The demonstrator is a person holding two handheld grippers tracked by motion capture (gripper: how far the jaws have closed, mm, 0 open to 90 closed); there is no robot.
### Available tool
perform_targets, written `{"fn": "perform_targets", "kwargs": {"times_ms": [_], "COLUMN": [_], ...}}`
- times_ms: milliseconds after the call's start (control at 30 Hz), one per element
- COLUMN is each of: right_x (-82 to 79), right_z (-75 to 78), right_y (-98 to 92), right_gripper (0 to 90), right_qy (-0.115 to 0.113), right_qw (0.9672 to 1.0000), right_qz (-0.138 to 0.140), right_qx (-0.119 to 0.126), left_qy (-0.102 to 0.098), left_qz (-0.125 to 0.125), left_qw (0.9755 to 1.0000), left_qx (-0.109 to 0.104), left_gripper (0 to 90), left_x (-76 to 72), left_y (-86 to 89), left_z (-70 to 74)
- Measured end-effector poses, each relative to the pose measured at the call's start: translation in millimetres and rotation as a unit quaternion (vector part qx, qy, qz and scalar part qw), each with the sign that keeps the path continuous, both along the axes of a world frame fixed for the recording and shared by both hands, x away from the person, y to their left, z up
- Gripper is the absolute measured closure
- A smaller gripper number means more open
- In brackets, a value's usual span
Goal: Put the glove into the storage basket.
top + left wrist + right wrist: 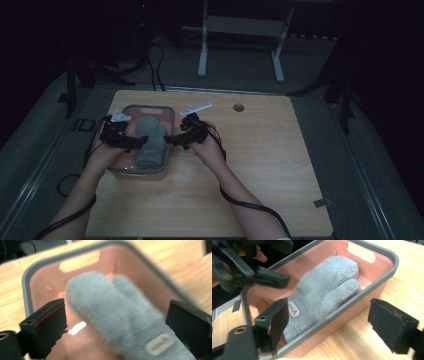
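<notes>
Table: a pale wooden table in a dim room, with a pink bin standing toward its left side.
Bin: pink walls, grey rim, a slot handle in the far end wall.
Mitten: a fuzzy grey mitten lies flat inside the bin, its tip toward the far end, a small pale label near its cuff.
Left gripper: the left gripper hangs over the near end of the bin, jaws spread wide, one on each side of the mitten and holding nothing.
Right gripper: the right gripper sits at the bin's right wall, jaws wide apart and empty; one jaw is over the bin's inside beside the mitten's cuff, the other outside over the table.
</notes>
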State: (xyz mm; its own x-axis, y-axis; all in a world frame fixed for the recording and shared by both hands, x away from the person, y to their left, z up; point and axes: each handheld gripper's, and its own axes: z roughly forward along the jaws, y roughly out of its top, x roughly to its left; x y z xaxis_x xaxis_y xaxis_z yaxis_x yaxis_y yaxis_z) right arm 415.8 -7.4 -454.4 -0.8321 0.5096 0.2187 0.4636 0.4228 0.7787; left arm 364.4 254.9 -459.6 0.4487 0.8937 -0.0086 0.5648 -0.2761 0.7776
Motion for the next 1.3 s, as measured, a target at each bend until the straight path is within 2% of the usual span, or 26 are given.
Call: {"fn": "perform_targets", "kwargs": {"times_ms": [100,233,400,467,567,733,833,900,933,967,1033,1200,1300], "right_x": [-6.0,-14.2,-25.2,-29.5,-33.8,-41.0,-43.8,-45.7,-45.7,-46.8,-50.4,-58.5,-62.2], "right_z": [0.1,0.5,1.0,0.7,0.5,-3.4,-6.5,-8.3,-8.3,-9.4,-12.3,-19.7,-25.4], "right_y": [-10.1,-22.3,-37.9,-44.6,-57.0,-83.3,-100.5,-111.5,-111.5,-116.6,-128.9,-155.6,-172.1], "right_gripper": [15.1,15.0,15.0,15.0,15.0,14.9,14.9,15.0,15.0,15.0,14.6,14.5,14.4], "right_qy": [-0.021,-0.03,-0.043,-0.05,-0.054,-0.061,-0.059,-0.059,-0.059,-0.06,-0.063,-0.075,-0.078], "right_qw": [0.9995,0.9988,0.9979,0.9974,0.9972,0.997,0.9975,0.9978,0.9978,0.9978,0.9976,0.9967,0.9964], "right_qz": [0.022,0.038,0.048,0.052,0.052,0.047,0.038,0.03,0.03,0.028,0.025,0.017,0.012], "right_qx": [-0.007,-0.003,0.004,0.002,0.003,-0.007,-0.009,-0.01,-0.01,-0.01,-0.017,-0.028,-0.031], "left_qy": [-0.032,-0.041,-0.057,-0.056,-0.058,-0.055,-0.052,-0.046,-0.046,-0.044,-0.044,-0.036,-0.032], "left_qz": [-0.016,-0.046,-0.081,-0.098,-0.119,-0.141,-0.155,-0.164,-0.164,-0.17,-0.18,-0.207,-0.214], "left_qw": [0.9993,0.9981,0.9949,0.9932,0.9907,0.9875,0.986,0.9844,0.9844,0.9831,0.9814,0.9762,0.9748], "left_qx": [0.008,0.0,-0.017,-0.028,-0.032,-0.043,-0.032,-0.043,-0.043,-0.052,-0.049,-0.052,-0.055], "left_gripper": [2.5,2.6,2.6,2.6,2.6,2.6,4.7,4.6,4.6,4.6,4.6,4.3,3.6], "left_x": [-13.9,-26.2,-38.7,-41.7,-45.3,-48.7,-47.9,-47.0,-47.0,-46.8,-47.3,-49.9,-51.4], "left_y": [-10.2,-25.7,-50.5,-61.1,-76.1,-97.3,-107.8,-113.6,-113.6,-118.7,-125.4,-150.3,-162.4], "left_z": [4.2,7.3,9.4,9.4,8.2,4.4,0.7,-1.7,-1.7,-3.3,-5.2,-15.2,-24.3]}}
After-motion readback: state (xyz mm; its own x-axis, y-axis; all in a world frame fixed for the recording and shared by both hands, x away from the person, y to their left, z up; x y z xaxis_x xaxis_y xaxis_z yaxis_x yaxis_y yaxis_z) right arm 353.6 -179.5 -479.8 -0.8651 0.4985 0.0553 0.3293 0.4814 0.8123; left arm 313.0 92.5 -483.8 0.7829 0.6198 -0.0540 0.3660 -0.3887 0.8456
